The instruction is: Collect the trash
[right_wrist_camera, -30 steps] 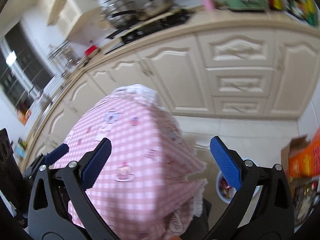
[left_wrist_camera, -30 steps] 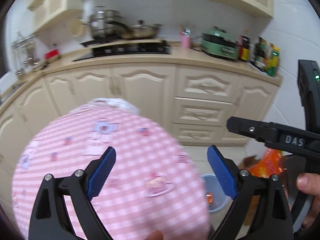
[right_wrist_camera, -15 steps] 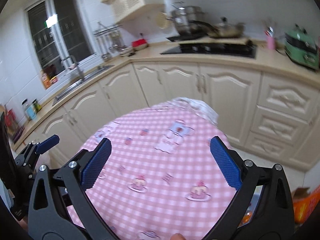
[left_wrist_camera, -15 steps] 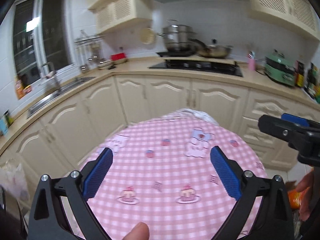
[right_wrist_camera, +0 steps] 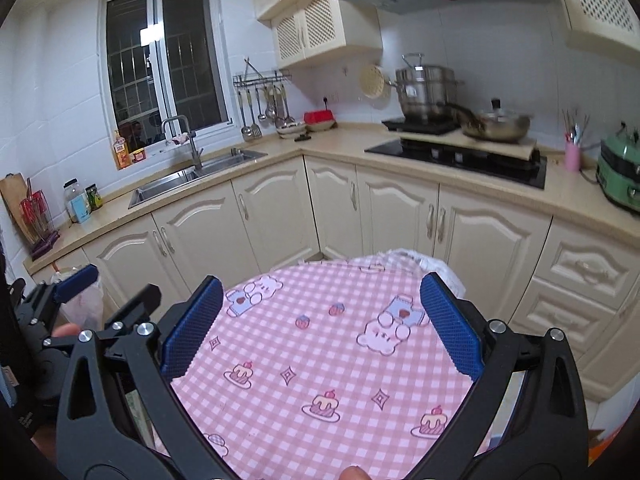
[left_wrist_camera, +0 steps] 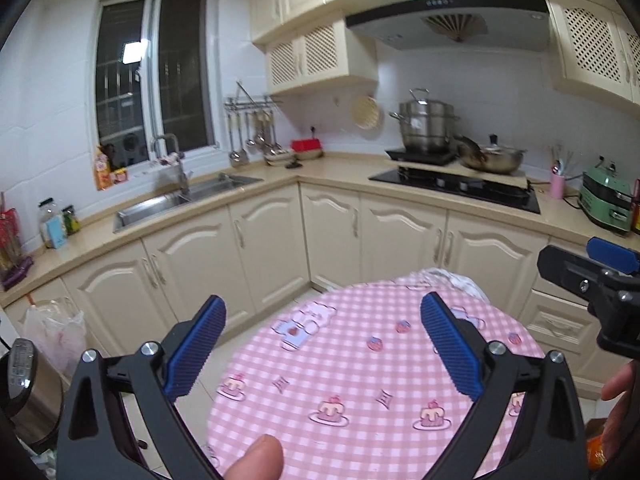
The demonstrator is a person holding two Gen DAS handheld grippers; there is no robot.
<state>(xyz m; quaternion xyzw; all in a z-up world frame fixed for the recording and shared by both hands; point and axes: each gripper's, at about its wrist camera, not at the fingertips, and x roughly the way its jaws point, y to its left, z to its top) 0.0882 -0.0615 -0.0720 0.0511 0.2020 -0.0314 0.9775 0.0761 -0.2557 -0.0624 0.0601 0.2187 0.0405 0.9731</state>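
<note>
My left gripper (left_wrist_camera: 322, 344) is open and empty, held above a round table with a pink checked cloth (left_wrist_camera: 360, 364). My right gripper (right_wrist_camera: 320, 324) is open and empty above the same table (right_wrist_camera: 320, 360). The right gripper also shows at the right edge of the left wrist view (left_wrist_camera: 592, 276). The left gripper shows at the left edge of the right wrist view (right_wrist_camera: 72, 304). No trash lies on the visible part of the cloth. A white plastic bag (left_wrist_camera: 56, 332) hangs by the cabinets at the left, also in the right wrist view (right_wrist_camera: 86, 304).
Cream kitchen cabinets (left_wrist_camera: 272, 240) wrap around behind the table. A sink (left_wrist_camera: 180, 200) is at the left, a hob with pots (left_wrist_camera: 452, 184) at the back. A green cooker (right_wrist_camera: 620, 176) stands at the right. A silver appliance (left_wrist_camera: 24, 384) stands on the floor at the left.
Both grippers have swung left and tilted up from the floor and bin towards the sink corner. The blue bin and orange packaging have left view. Both stay open.
</note>
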